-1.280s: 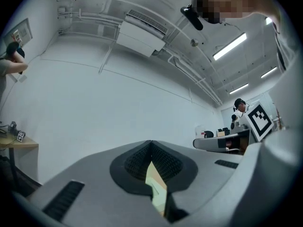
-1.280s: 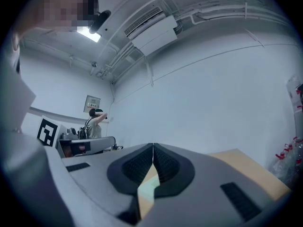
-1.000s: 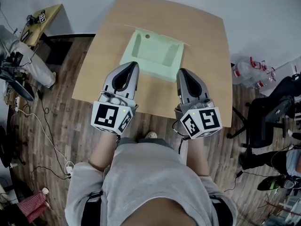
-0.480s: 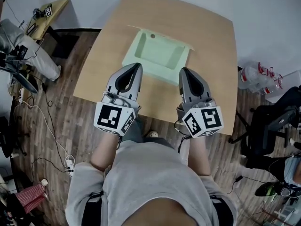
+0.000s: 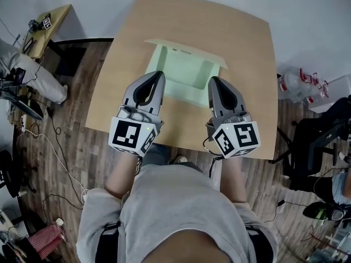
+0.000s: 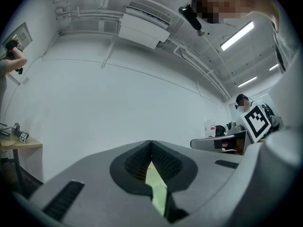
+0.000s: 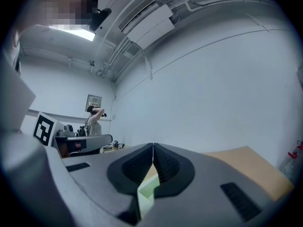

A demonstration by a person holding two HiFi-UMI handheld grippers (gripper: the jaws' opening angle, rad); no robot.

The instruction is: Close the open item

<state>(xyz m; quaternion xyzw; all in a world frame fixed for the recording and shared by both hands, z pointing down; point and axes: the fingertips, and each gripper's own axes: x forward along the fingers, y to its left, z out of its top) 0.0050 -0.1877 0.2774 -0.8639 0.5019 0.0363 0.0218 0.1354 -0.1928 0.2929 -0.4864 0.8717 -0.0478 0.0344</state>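
Green box (image 5: 185,73) flap (image 5: 189,49) risen; left gripper (image 5: 157,75), right gripper (image 5: 213,81) clamp box.

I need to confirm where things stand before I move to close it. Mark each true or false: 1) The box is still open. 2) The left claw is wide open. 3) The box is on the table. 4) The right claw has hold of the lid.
1) True. The pale green rectangular box shows its inside, and its lid flap is at the far side.
2) False. The left claw has its jaws together at the tips.
3) True. It rests on the tan wooden table.
4) False. The right claw is at the box's near edge, jaws together, away from the lid.
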